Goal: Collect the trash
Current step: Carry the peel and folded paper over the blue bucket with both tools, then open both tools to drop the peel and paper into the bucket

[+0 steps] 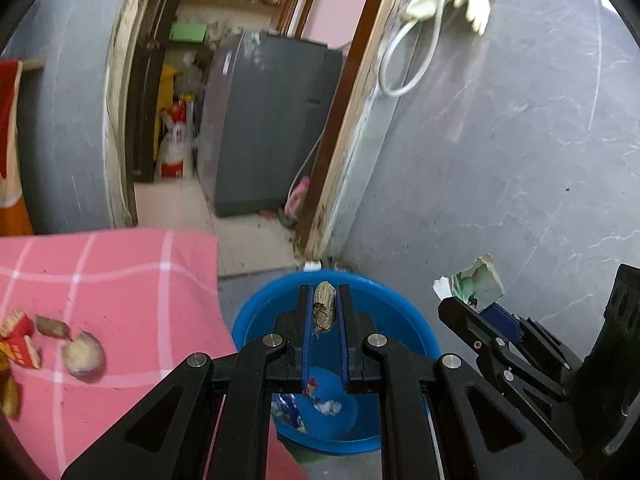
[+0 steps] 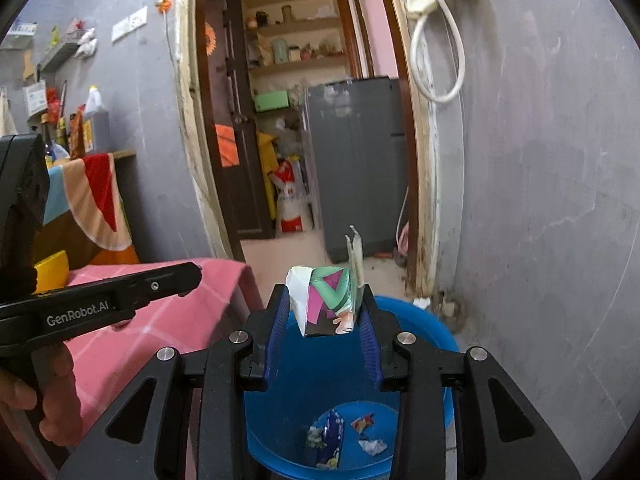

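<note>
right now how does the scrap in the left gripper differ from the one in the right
The left gripper pinches a small brown wad; the right gripper holds a bigger folded paper printed green, pink and white. The left's jaws sit narrow, the right's wider. Both hang over the blue tub.

Both grippers (image 1: 325,312) (image 2: 325,308) are black, with blue ribbed jaws, silver pivot screws and white "GenRobot.AI" lettering.

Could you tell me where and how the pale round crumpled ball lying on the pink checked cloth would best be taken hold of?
Probably grip the pale round crumpled ball across its middle, coming straight down from above. It lies alone on the flat pink checked cloth, so nothing blocks a top approach. A brown wrapper and red wrappers lie on its left, so the claw fingers should close front-to-back, clear of them.
</note>
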Tool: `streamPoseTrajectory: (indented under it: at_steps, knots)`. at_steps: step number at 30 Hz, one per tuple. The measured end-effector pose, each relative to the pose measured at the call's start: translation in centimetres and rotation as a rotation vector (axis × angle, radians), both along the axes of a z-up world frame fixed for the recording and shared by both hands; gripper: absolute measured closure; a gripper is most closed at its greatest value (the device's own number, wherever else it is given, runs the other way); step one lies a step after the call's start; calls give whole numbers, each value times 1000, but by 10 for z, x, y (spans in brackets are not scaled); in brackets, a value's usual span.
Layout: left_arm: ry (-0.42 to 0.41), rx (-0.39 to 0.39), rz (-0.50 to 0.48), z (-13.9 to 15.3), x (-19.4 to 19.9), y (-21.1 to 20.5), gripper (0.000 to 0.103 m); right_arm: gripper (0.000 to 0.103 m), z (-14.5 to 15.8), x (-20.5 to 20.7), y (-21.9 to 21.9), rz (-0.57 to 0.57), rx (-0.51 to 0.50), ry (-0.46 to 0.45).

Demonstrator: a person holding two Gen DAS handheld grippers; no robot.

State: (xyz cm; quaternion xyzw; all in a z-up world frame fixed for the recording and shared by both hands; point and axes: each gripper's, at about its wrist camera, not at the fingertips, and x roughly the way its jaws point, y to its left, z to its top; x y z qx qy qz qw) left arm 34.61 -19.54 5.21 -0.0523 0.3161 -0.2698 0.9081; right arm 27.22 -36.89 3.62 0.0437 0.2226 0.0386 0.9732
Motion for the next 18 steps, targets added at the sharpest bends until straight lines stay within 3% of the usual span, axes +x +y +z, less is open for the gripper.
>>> streamPoseTrajectory:
  at_steps: [9,11,13,18]
  knots:
    - [104,20,0,-23,16,-5,92,68,-15,15,-6,-8,20,77]
    - [114,20,-2,-24,16,-3,88,61,-18,16,-6,-8,24,88]
    - [113,21,2,-24,15,0,80,59,-20,18,-6,-4,26,100]
    - [110,8,22,-23,12,10,71,56,-19,17,-4,-6,31,93]
